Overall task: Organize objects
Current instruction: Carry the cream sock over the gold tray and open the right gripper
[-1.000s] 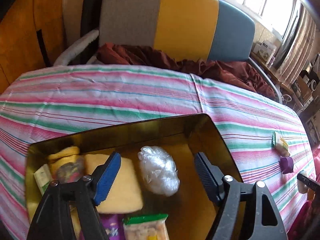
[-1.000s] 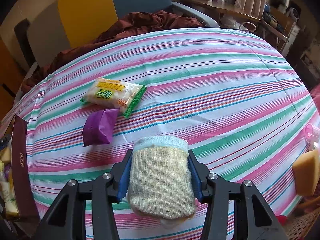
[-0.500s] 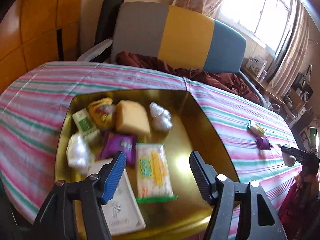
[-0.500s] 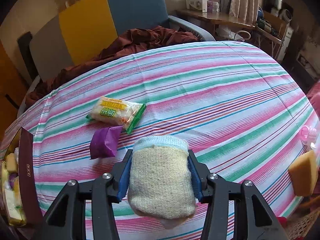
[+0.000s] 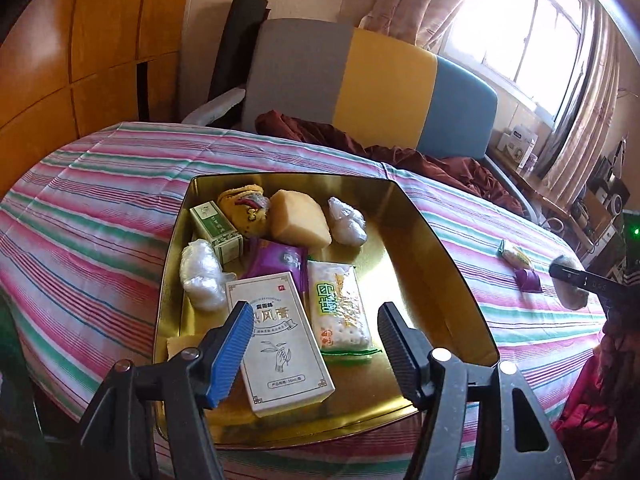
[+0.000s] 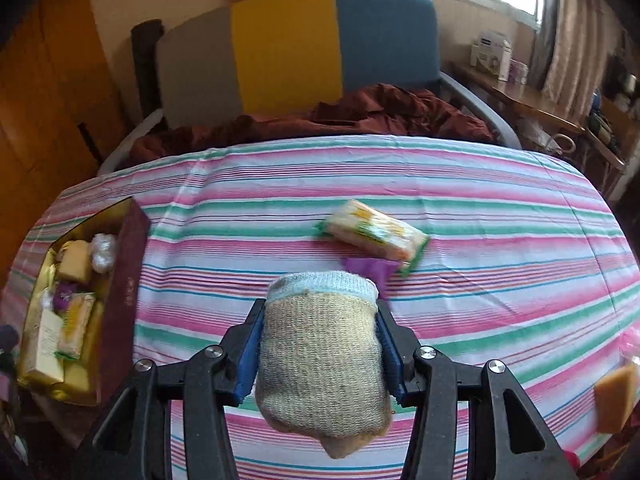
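My right gripper is shut on a rolled beige knitted sock and holds it above the striped tablecloth. A green-and-yellow snack packet and a purple packet lie on the cloth just beyond it. My left gripper is open and empty above the near end of the gold tin box. The box holds a white carton, a snack packet, a purple packet, a yellow sponge and several small items. The box also shows at far left in the right wrist view.
A grey, yellow and blue sofa back with a dark red blanket stands behind the table. An orange sponge sits at the right table edge. A wooden cabinet is on the left. Striped cloth lies bare to the right.
My left gripper has pulled back and up from inside the box, so the whole box shows. My right gripper with the sock has swung left; the packets now sit right of centre.
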{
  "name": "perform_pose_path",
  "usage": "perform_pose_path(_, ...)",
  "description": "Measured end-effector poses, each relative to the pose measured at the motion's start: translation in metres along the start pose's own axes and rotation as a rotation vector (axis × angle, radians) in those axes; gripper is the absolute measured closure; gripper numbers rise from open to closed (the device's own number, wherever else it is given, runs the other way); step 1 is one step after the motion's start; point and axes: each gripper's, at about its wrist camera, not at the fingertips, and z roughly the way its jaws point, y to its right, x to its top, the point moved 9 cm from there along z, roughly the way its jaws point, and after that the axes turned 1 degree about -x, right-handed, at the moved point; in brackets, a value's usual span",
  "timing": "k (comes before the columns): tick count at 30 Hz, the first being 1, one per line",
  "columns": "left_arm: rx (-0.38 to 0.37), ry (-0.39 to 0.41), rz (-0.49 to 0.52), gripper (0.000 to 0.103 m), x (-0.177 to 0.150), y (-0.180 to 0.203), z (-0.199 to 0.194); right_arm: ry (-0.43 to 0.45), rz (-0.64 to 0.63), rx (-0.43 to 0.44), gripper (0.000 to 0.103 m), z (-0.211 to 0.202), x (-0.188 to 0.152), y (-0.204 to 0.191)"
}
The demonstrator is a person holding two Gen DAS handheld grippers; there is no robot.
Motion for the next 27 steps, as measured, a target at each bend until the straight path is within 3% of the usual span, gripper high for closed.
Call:
perform_pose_path(7, -0.011, 0.008, -0.033, 0.038, -0.005, -0.014, -0.005, -0.003, -0.188, 0.205, 0.051, 0.004, 0.001, -0.137)
perform_pose_path(14, -0.003, 0.016, -0.052, 0.038, -0.006, -0.026, -0.007, -0.046, -0.319, 0.283, 0.051, 0.043, 0.001, -0.234)
perform_pose_path(20, -0.008, -0.005, -0.072, 0.038, -0.01, -0.032, 0.0, -0.101, -0.398, 0.261, 0.05, 0.099, 0.005, -0.274)
perform_pose_path(27, -0.003, -0.012, -0.088, 0.038, -0.013, -0.038, 0.003, -0.124, -0.374, 0.247, 0.046, 0.118, 0.007, -0.267)
